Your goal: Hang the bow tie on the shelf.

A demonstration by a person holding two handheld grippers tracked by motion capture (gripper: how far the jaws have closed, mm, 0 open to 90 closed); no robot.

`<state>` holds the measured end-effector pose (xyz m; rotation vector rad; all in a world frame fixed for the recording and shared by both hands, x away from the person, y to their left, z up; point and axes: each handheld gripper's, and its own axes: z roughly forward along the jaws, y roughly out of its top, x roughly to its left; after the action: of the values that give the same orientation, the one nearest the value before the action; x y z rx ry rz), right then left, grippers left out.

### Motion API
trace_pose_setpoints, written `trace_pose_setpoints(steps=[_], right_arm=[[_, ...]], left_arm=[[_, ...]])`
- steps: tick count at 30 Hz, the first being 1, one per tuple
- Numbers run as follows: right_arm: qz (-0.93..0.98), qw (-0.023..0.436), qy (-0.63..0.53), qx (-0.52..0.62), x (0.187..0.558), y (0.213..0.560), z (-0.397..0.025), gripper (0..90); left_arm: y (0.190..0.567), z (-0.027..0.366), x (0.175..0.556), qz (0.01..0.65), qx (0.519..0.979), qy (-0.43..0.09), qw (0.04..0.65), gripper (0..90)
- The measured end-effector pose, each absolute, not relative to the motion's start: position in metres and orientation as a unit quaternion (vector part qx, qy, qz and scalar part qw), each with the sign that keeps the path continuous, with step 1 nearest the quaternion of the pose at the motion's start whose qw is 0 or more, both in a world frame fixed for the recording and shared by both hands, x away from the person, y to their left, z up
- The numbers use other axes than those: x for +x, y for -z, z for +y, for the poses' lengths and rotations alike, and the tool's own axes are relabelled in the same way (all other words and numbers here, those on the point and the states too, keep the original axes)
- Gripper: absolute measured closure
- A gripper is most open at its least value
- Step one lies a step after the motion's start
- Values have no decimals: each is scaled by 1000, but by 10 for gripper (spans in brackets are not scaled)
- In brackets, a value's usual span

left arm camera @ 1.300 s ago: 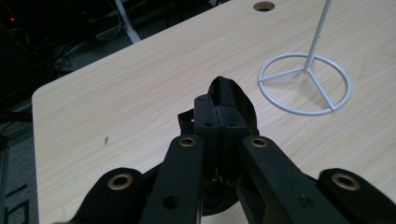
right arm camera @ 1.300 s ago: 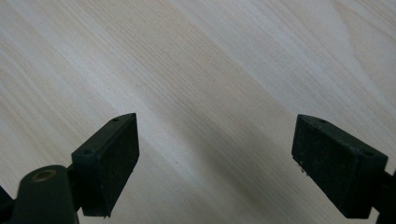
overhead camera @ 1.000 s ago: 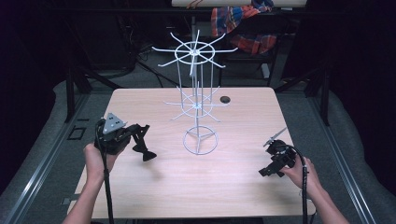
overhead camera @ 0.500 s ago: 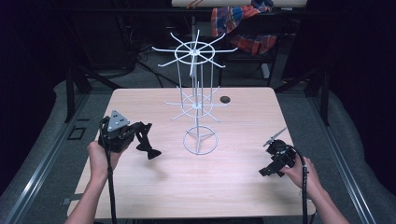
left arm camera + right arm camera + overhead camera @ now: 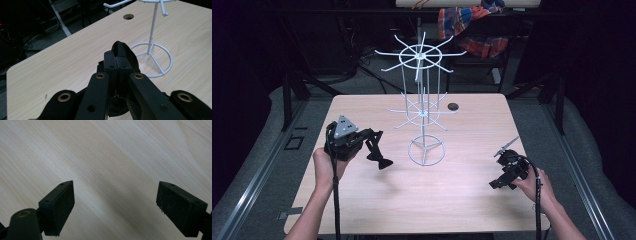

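Gripping a small black object (image 5: pixel 124 53), the left gripper (image 5: pixel 382 161) sits over the left part of the wooden table (image 5: pixel 472 200) in the high view, jaws clamped tight with the dark piece sticking out past the tips. In the left gripper view the two pads press together and the black object bulges up above them; what it is exactly I cannot tell. The left hand (image 5: pixel 326 162) wraps the gripper body from below, and a grey three-cornered plate (image 5: pixel 344 125) sits on top of that gripper.

White wire rack (image 5: pixel 424 112) stands upright near the table middle, ring base (image 5: pixel 426 151) flat on the wood, two tiers of spokes on a thin post. Left gripper is near the base, to its left, not touching it. In the left gripper view the ring base (image 5: pixel 153 60) lies just beyond the clamped object, to the right.

Right gripper (image 5: pixel 499 182) is low at the right side of the table, well apart from the rack, held by the right hand (image 5: pixel 532 184). In the right gripper view its jaws are spread wide, nothing between them, bare wood grain (image 5: pixel 112 170) underneath.

A round hole (image 5: pixel 453 106) sits in the tabletop behind the rack, also seen far off in the left gripper view (image 5: pixel 128 16). Plaid cloth (image 5: pixel 472 25) hangs past the far edge.
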<state>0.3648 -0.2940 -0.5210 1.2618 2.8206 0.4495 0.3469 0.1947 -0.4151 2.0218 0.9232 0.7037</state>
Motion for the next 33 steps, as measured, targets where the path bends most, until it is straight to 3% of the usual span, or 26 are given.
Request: trace_pose_setpoints(steps=[33], right_arm=[[904,5,-142,403,366,522,-295,148]], left_arm=[[398,153,356,311,825,-283,377,892]])
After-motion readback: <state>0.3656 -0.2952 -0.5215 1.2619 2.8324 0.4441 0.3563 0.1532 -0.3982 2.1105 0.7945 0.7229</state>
